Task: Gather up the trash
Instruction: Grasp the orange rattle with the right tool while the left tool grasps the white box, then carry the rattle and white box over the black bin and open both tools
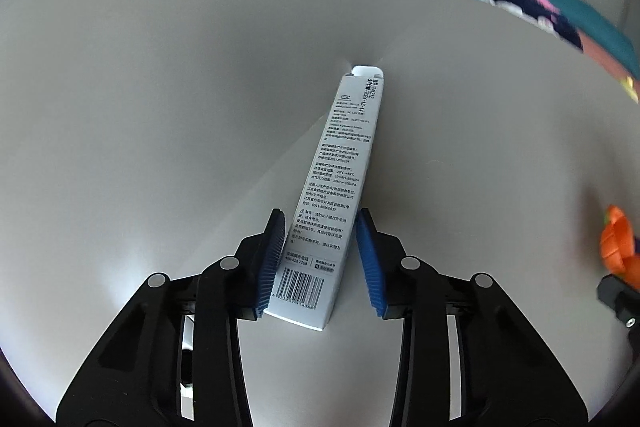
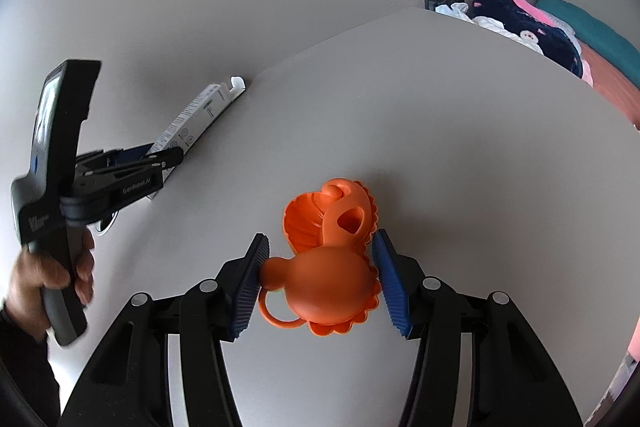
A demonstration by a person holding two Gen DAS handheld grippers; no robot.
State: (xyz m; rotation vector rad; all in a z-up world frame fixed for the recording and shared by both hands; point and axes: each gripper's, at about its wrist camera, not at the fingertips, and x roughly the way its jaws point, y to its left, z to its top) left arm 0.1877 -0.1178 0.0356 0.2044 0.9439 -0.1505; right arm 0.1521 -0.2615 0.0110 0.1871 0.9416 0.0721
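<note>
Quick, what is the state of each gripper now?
Left gripper: around the white box, grip not certain.
Right gripper: shut on the orange toy.

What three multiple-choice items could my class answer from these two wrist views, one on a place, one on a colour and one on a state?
1. The white box lies:
A. inside a bin
B. between the fingers of the left hand-held gripper
C. on top of a chair

2. The ribbed pads on the fingers are:
A. blue
B. red
C. green

3. The right hand-held gripper is:
A. wide open, holding nothing
B. out of view
C. closed on the orange toy

Key:
1 B, since the left wrist view shows the box running forward from between the two fingers.
2 A, since both views show blue pads on black fingers.
3 C, since the right wrist view shows a pad touching each side of the toy.
</note>
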